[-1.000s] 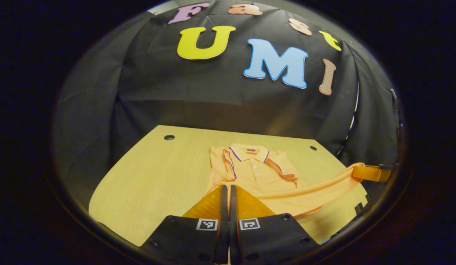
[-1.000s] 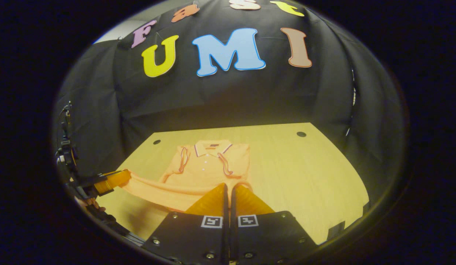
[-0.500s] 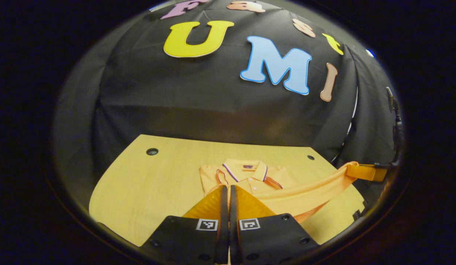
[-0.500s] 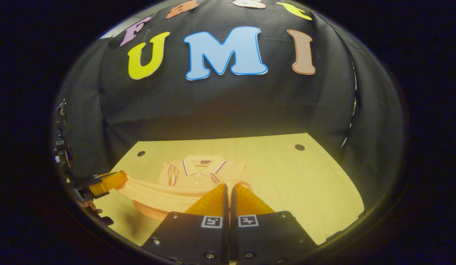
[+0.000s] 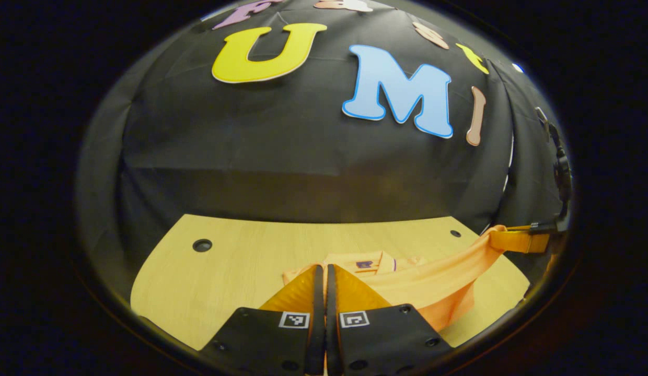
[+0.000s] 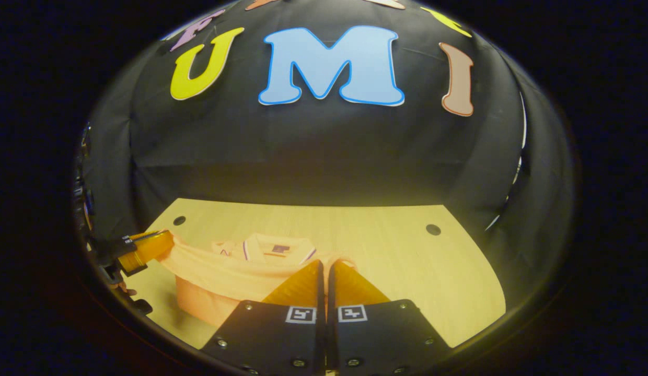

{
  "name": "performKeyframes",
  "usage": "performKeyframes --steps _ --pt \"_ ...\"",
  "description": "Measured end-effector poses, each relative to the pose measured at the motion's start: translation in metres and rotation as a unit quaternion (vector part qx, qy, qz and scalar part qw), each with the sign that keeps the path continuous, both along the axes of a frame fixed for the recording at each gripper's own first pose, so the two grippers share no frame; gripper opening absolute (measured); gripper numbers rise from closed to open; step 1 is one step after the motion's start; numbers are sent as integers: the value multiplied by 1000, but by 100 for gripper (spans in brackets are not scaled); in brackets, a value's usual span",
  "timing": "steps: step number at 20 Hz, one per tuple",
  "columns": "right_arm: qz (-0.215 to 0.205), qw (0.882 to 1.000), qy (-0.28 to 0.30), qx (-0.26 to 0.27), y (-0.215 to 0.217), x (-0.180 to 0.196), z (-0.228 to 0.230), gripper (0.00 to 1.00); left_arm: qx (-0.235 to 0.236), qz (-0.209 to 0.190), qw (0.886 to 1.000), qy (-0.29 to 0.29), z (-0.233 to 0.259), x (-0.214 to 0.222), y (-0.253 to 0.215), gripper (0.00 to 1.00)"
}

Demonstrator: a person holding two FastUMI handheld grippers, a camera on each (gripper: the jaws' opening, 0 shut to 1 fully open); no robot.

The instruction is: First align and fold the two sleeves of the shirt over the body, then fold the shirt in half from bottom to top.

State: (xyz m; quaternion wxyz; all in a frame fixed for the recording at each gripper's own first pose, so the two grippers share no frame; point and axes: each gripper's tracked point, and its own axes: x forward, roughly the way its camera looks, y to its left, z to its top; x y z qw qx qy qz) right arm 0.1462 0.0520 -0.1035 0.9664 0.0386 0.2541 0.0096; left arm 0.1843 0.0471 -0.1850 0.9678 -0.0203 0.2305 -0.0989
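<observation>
An orange polo shirt [image 5: 434,277] lies on the wooden table [image 5: 224,261], its collar [image 5: 373,262] toward the wall. My left gripper [image 5: 321,267] is shut on the shirt's bottom hem. The hem stretches as a raised band to my right gripper [image 5: 517,242] at the far right. In the right gripper view, my right gripper [image 6: 324,262] is shut on the same hem of the shirt [image 6: 224,279], just short of the collar [image 6: 277,249]. The left gripper [image 6: 146,248] holds the other end. The lifted cloth hides the folded sleeves and most of the body.
The table [image 6: 407,261] has a round hole [image 5: 202,245] near each far corner, another hole [image 6: 433,229] showing in the right gripper view. The black cloth wall stands right behind the table's far edge. Bare wood lies on either side of the shirt.
Both grippers have carried the hem forward toward the collar. The lifted band now covers the sleeves and buttons that showed before, and the wall looms closer.
</observation>
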Motion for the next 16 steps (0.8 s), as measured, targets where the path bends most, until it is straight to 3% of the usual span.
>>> performKeyframes --steps 7,16 --pt "-11 1000 -4 6 -5 59 -28 1 20 15 999 -35 -24 47 -2 7" --pt "-10 1000 9 -26 -1 96 -77 1 42 38 998 -27 -66 71 7 7"
